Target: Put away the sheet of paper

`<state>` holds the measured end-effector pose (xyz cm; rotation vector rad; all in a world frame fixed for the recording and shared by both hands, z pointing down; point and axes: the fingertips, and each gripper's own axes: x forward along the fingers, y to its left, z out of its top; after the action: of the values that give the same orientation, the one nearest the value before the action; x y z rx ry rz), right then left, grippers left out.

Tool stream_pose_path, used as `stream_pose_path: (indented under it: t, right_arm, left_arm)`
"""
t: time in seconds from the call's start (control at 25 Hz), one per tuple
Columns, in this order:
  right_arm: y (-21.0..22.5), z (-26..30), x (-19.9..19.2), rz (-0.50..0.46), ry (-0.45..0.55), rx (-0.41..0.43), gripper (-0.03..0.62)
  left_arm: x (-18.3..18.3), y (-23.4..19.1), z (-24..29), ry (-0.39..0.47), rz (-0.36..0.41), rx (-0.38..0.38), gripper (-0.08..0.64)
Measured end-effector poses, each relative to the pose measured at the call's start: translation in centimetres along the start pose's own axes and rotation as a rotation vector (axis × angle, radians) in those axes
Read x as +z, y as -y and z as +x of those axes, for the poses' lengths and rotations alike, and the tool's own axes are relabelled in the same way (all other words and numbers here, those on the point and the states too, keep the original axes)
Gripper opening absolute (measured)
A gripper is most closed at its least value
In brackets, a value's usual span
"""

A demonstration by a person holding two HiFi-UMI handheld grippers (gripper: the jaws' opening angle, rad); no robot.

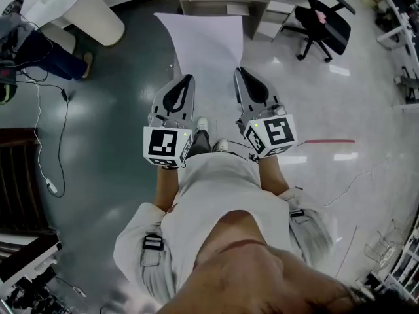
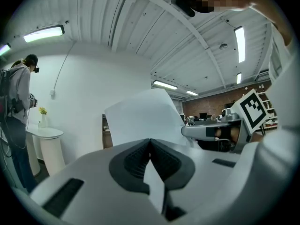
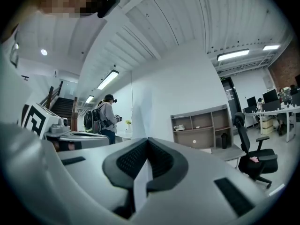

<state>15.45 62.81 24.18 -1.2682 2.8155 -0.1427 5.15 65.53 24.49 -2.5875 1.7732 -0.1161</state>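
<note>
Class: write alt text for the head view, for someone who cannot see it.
Seen from above, a person holds a white sheet of paper out in front, the left claw and right claw each shut on its near edge. A black office chair stands beyond.

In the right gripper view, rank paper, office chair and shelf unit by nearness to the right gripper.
1. Sheet of paper, clamped in the right gripper.
2. Black office chair, on the floor at right.
3. Shelf unit, against the far wall, centre-right.
</note>
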Motion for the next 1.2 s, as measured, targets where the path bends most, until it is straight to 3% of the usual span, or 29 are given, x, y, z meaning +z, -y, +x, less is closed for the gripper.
stream_pose_path:
  t: [0.6,1.2]
  right_arm:
    - [4.3,9.7,0.3,-0.037,-0.018,-0.055,0.018]
    - [4.9,18.4,0.8,-0.046,-0.034,-0.142,0.018]
  left_arm:
    - [-0.2,-7.1,8.8,0.016,-0.012,-0.051,0.017]
    - [-0.3,-15.2,14.4,0.016,-0.010,-0.148,0.017]
